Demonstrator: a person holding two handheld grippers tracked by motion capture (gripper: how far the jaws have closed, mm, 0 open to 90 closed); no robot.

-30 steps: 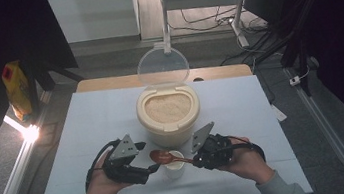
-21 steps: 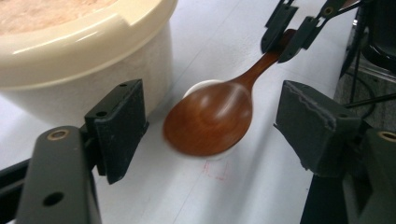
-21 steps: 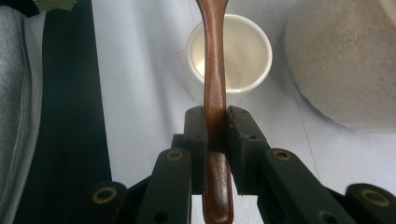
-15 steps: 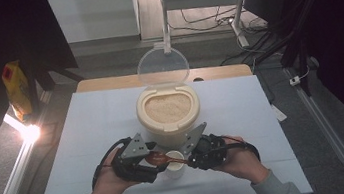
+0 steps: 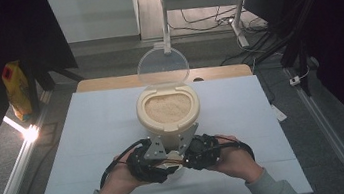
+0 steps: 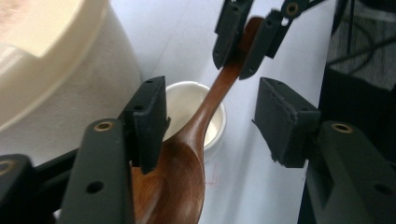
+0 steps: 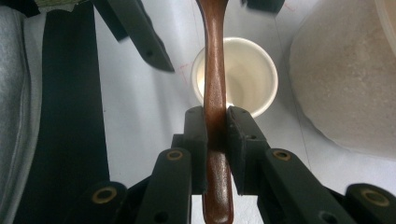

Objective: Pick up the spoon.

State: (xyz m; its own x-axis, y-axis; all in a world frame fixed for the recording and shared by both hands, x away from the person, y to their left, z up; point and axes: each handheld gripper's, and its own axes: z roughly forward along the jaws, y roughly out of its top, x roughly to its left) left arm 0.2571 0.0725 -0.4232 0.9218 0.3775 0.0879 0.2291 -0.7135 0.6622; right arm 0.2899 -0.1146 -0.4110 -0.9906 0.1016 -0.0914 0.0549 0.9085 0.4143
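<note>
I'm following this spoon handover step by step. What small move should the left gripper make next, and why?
Probably finish closing on the wooden spoon. The left gripper has just been closing, with the spoon's bowl between its jaws: one pad is at the bowl, the other stands apart. The right gripper clamps the handle above the white cup, so it shouldn't let go until the left one grips.

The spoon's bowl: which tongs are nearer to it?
Left. The left tongs straddle the spoon at its bowl, one pad touching, jaws just closing. The right tongs clamp the handle, farther up.
</note>
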